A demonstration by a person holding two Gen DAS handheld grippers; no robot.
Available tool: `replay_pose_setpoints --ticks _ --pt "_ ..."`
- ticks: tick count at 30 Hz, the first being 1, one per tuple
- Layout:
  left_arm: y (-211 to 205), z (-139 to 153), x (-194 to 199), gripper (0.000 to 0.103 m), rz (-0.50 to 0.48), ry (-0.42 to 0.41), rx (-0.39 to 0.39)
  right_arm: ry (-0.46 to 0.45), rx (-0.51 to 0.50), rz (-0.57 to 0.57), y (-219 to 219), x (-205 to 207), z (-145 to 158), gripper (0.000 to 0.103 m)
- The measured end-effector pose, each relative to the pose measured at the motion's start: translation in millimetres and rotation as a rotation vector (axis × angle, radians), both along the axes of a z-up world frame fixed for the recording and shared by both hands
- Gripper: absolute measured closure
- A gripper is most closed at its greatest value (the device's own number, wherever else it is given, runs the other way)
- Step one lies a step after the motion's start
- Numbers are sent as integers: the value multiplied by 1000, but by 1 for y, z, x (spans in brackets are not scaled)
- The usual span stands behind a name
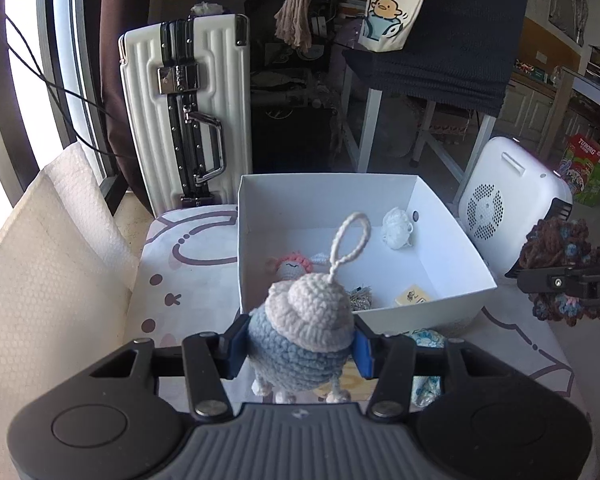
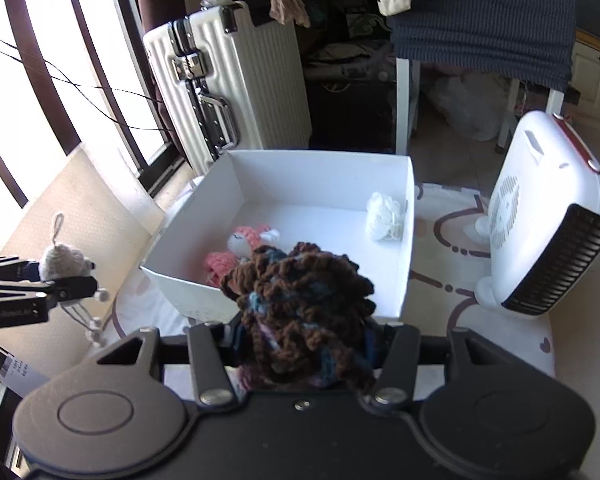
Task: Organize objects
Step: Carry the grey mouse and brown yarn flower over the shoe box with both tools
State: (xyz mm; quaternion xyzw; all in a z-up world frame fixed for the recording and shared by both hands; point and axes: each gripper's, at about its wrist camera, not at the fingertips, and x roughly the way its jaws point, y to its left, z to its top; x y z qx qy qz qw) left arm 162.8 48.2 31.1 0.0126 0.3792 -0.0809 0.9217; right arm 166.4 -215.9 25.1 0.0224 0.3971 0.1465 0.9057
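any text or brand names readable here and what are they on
"TUBORG": on the red and green carton on the floor at far right.
"D": a cut-off letter on the right gripper.
Print on the left gripper: too blurred to read.
Lettering on the duck tote bag: too blurred.

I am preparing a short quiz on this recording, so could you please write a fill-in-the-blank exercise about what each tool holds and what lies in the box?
1. The left tool is shut on a crocheted toy with a cream top and a ____ lower body.
2. The right tool is shut on a ruffled crochet piece that is mostly ____.
3. The pink-haired doll lies inside the white ____.
4. The white yarn ball lies near the box wall facing the ____.

Missing words: blue; brown; box; heater
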Motion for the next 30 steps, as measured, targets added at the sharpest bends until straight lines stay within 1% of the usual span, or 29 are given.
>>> replay_pose_setpoints --ticks 6,8,17,20,26,30 --pt "-13 14 2 51 -15 -32 -12 -55 23 15 8 -3 19 50" --pt "-17 18 4 51 -21 -41 -17 -70 17 17 12 -3 23 50" --pt "-32 35 17 51 -32 -88 -32 -109 33 25 20 6 38 50" --pt "-39 41 24 51 -60 -101 -13 -121 38 19 17 14 43 50" --pt "-47 56 47 51 -61 -149 20 -140 46 -16 7 39 50 50" --pt "-51 60 69 51 -59 -166 9 -141 54 -52 -2 60 50 50"
